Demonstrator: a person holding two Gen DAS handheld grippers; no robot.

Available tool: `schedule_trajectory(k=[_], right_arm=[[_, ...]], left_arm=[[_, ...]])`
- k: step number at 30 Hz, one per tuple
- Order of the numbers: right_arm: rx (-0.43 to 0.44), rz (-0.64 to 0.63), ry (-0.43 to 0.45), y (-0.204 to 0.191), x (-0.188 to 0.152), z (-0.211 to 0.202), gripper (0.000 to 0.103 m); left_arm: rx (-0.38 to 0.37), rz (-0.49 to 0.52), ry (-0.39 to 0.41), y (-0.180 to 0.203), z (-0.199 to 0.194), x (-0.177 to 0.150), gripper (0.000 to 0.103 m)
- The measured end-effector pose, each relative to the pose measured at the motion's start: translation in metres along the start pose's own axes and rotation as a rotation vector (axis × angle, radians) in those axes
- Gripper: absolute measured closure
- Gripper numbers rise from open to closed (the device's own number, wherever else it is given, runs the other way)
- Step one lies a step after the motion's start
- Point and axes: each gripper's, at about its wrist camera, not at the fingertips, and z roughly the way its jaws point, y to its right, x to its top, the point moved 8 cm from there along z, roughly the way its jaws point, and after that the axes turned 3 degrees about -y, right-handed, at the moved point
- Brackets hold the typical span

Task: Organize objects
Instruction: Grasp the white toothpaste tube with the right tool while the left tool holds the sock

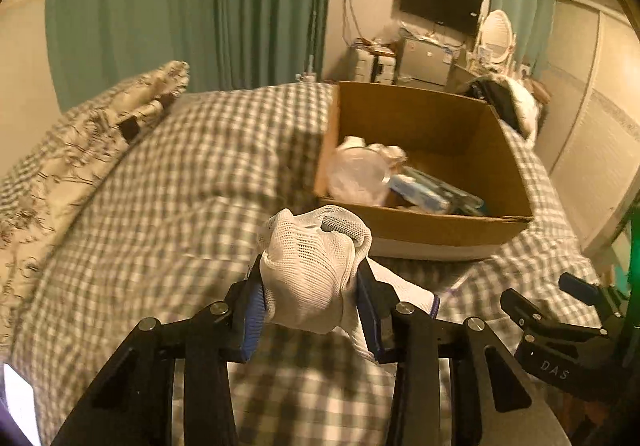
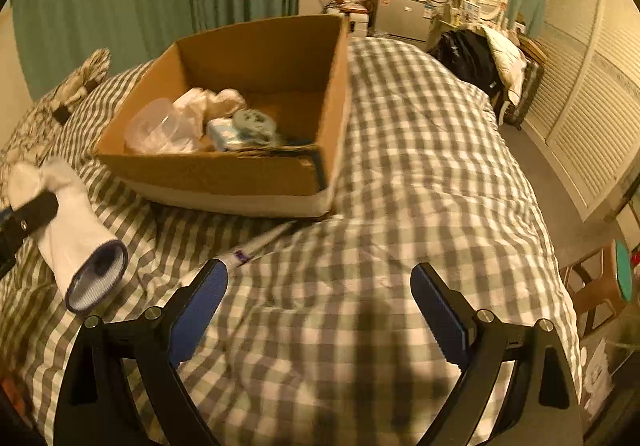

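My left gripper [image 1: 310, 286] is shut on a white mesh sock [image 1: 312, 266] with a dark cuff and holds it above the checked bedspread, just short of the cardboard box [image 1: 436, 230]. The sock also shows in the right wrist view [image 2: 76, 230], hanging from the left gripper at the far left. The box [image 2: 224, 173] holds a clear plastic container [image 2: 156, 129], white cloth [image 2: 212, 101], a blue pack [image 2: 226, 135] and a grey-green item [image 2: 254, 123]. My right gripper [image 2: 318, 298] is open and empty over the bed. A white pen-like stick [image 2: 256, 246] lies on the bed in front of the box.
A patterned pillow [image 1: 80, 149] lies at the bed's left. Green curtains [image 1: 180, 5] hang behind. A TV [image 1: 440, 1], small fridge [image 1: 428, 57], a chair with a black bag [image 2: 468, 57] and louvred wardrobe doors [image 2: 592, 117] stand beyond. A wooden stool [image 2: 600, 286] is at the bed's right.
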Motion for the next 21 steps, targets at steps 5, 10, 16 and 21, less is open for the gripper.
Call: schedule_trajectory(k=[5,10,16,21], right_arm=[[0.035,-0.034,-0.045,-0.036,0.007,0.018,0.010],[0.038,-0.010,-0.160,-0.059,0.001,0.060,0.020],[0.050,-0.017,-0.250,-0.078,-0.007,0.097,0.028],[0.067,0.008,-0.282,-0.085,-0.010,0.113,0.028]], left_arm=[[0.071,0.001,-0.005,-0.017,0.004,-0.005,0.062],[0.082,-0.013,-0.041,-0.029,0.020,-0.009,0.062],[0.077,-0.011,-0.046,-0.028,0.023,-0.012,0.062],[0.063,-0.028,-0.048,-0.029,0.023,-0.012,0.062]])
